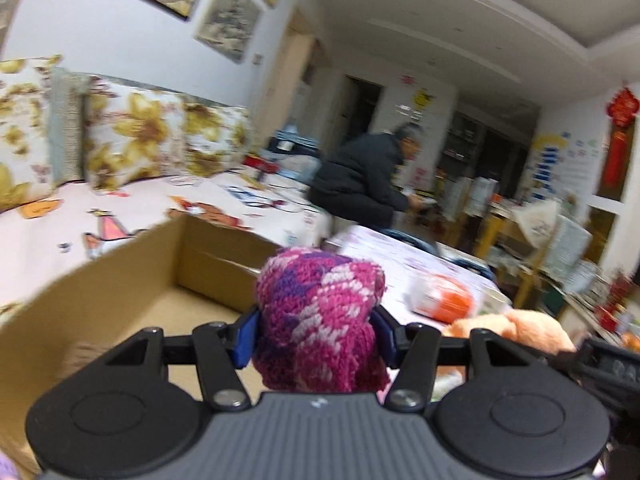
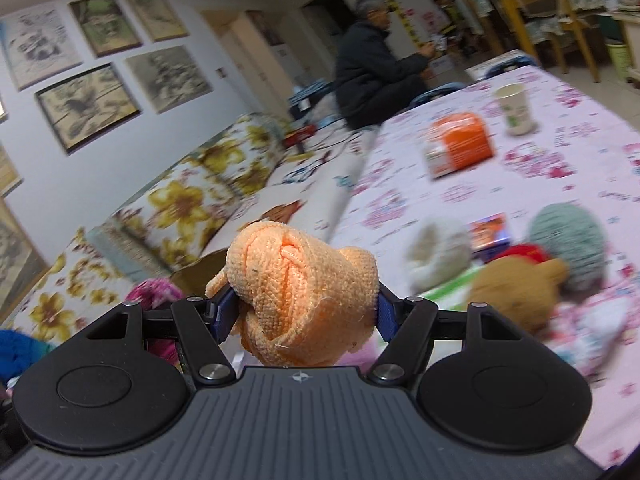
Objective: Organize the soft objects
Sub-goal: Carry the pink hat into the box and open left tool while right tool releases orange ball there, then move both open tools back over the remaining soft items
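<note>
The left gripper (image 1: 318, 334) is clamping a pink-and-purple knit (image 1: 320, 320) between its blue pads (image 1: 245, 338), the wool bulging up and forward past the fingertips. It is hanging above the near edge of an open cardboard box (image 1: 132, 280), whose brown floor is showing to the left of the knit. Just right of the left gripper a peach cloth (image 1: 520, 326) is peeking in.

The right gripper (image 2: 304, 312) is squeezing that knotted peach cloth (image 2: 296, 292), which is filling the gap between both fingers and rising above them. It is being held over the flowered tablecloth (image 2: 460, 196). Farther along the table are lying a white plush (image 2: 438, 256), a brown plush (image 2: 516, 288), a grey-green knit (image 2: 572, 244), an orange pack (image 2: 460, 144) and a paper cup (image 2: 516, 108). At lower left the pink-and-purple knit (image 2: 154, 294) is showing beside the box.
</note>
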Tool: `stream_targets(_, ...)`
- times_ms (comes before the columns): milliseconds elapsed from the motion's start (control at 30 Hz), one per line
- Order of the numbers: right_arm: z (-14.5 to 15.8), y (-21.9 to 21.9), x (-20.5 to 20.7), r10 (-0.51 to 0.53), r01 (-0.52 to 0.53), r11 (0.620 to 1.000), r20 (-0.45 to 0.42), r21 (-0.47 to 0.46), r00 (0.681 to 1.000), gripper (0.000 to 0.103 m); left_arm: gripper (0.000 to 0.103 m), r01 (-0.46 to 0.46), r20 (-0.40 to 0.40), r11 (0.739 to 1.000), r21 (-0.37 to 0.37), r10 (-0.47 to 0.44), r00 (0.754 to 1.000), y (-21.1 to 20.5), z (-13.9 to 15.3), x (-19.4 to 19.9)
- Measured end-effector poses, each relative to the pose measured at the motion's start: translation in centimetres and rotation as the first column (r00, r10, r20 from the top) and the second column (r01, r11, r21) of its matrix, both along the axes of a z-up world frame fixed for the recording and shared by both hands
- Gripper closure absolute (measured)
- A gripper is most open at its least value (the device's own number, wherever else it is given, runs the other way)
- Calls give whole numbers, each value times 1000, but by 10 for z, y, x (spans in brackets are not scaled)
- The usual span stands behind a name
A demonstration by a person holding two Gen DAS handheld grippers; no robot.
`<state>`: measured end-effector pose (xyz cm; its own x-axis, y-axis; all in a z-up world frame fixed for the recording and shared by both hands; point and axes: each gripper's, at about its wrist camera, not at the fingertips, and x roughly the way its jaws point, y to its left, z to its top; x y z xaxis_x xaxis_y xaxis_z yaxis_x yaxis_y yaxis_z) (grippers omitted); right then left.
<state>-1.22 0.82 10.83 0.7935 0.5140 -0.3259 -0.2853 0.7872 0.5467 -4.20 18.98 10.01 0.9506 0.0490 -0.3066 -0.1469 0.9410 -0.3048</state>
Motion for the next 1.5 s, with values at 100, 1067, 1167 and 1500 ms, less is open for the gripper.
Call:
stream_targets(100, -1, 20, 6, 51, -51, 999, 1, 7, 999, 19, 46, -55, -32, 998, -38, 54, 998, 17, -4, 2)
stream_targets(1067, -6, 46, -6, 212, -212, 977, 59, -4, 976, 0, 28, -287, -167, 942, -175, 259, 951, 65, -17, 3)
stream_targets(1167, -5, 48, -9, 239, -241, 970, 80, 22, 968, 0, 23, -311, -142, 933, -178, 289, 947, 66, -15, 0)
stream_targets(1500, -4, 39, -12, 193, -197, 980, 82, 38, 978, 1, 19, -312, -120, 937, -158, 296, 948, 64, -12, 0)
